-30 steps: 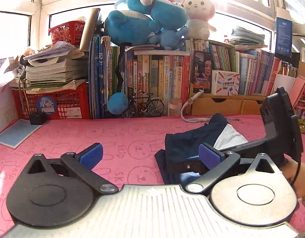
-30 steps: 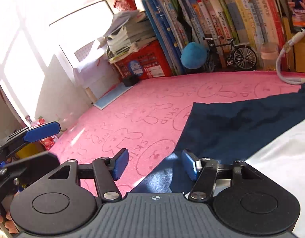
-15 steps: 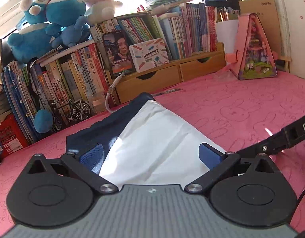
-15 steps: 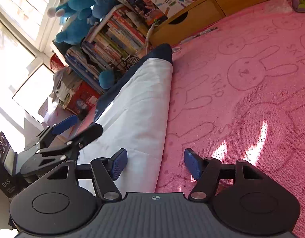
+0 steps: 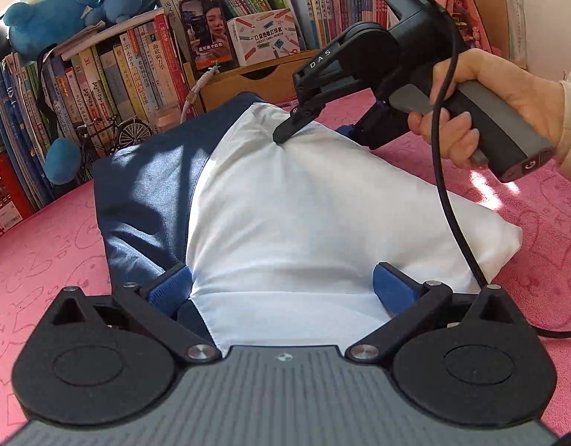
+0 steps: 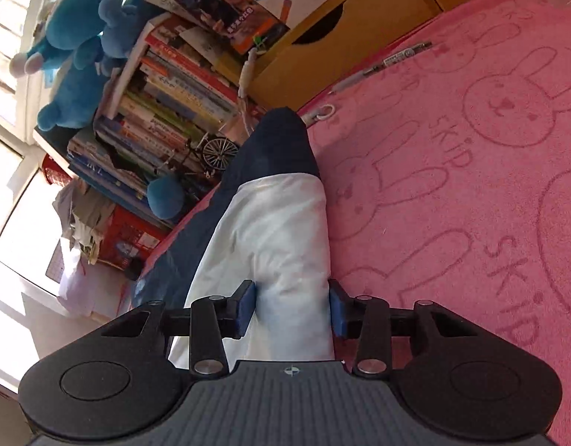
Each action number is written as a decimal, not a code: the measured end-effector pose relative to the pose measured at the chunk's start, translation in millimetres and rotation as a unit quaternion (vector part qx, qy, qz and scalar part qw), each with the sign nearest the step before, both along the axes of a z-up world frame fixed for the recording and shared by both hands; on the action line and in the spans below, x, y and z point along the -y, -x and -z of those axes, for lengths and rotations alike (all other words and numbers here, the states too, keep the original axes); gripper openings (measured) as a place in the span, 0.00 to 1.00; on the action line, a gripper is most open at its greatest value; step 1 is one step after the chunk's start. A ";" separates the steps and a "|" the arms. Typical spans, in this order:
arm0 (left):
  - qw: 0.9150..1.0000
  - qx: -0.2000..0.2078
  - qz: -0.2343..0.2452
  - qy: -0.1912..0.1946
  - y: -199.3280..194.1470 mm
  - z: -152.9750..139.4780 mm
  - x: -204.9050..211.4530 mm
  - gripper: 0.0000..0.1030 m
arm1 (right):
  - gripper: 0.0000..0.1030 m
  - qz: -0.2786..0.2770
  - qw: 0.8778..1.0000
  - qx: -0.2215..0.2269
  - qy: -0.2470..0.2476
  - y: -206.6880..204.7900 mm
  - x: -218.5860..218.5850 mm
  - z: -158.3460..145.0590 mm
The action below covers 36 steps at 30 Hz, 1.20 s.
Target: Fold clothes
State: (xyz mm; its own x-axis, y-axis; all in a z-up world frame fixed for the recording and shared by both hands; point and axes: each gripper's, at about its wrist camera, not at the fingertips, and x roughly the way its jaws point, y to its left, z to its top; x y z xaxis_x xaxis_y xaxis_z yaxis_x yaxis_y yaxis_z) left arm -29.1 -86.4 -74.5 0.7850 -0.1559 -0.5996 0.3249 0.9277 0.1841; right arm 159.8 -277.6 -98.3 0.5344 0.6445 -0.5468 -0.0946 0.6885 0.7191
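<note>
A navy and white garment [image 5: 293,204] lies folded on the pink bunny-print mat [image 5: 44,245]. My left gripper [image 5: 281,290] is open, its blue pads either side of the white cloth at the garment's near edge. My right gripper [image 6: 291,308] straddles a raised fold of the white cloth [image 6: 281,230], its pads touching the cloth on both sides but still apart. In the left wrist view the right gripper [image 5: 285,132] comes in from the right, held by a hand, with its tip pressed on the far edge of the white part.
A row of books [image 5: 136,70], blue plush toys [image 6: 73,37], a small model bicycle [image 5: 125,133], a wooden drawer unit [image 5: 255,81] and a red basket [image 5: 3,193] line the back of the mat. A pen [image 6: 389,63] lies by the drawers.
Both grippers have moved in onto the garment. The right gripper's jaws have narrowed around a fold of white cloth, and it now shows in the left wrist view.
</note>
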 end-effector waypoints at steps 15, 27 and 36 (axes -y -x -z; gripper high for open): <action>1.000 -0.006 0.006 0.016 1.3 0.0 -5.6 1.00 | 0.25 0.032 0.998 0.054 -0.021 -84.5 3.9 -8.4; 1.000 -0.002 -0.001 0.012 7.2 -0.3 -5.8 1.00 | 0.32 -0.142 0.960 0.147 0.190 173.6 23.1 -29.6; 1.000 -0.006 -0.008 0.014 36.6 -2.8 -12.2 1.00 | 0.35 -0.127 0.936 0.203 0.258 240.6 32.2 -71.3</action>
